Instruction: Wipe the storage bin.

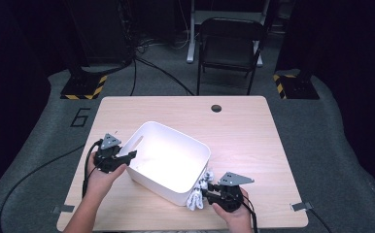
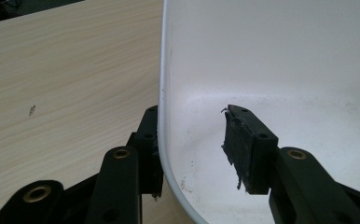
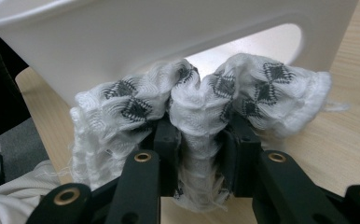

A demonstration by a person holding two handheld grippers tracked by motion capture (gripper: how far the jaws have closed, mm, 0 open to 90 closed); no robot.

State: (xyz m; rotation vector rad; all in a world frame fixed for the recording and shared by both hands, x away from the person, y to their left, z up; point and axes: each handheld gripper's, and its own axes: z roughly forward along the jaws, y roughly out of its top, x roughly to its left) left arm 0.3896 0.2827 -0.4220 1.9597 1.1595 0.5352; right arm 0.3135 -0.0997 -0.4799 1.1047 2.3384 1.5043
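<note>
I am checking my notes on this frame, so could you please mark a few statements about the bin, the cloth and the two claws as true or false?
1. The right claw is shut on the white patterned cloth. True.
2. The cloth lies inside the white bin. False: it is outside, against the bin's near wall.
3. The left claw straddles the bin's wall, one jaw inside and one outside. True.
4. The bin is full of items. False: its visible interior is bare.

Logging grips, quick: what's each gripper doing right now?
Left gripper: open, jaws either side of the white bin wall.
Right gripper: shut on the white cloth.
</note>
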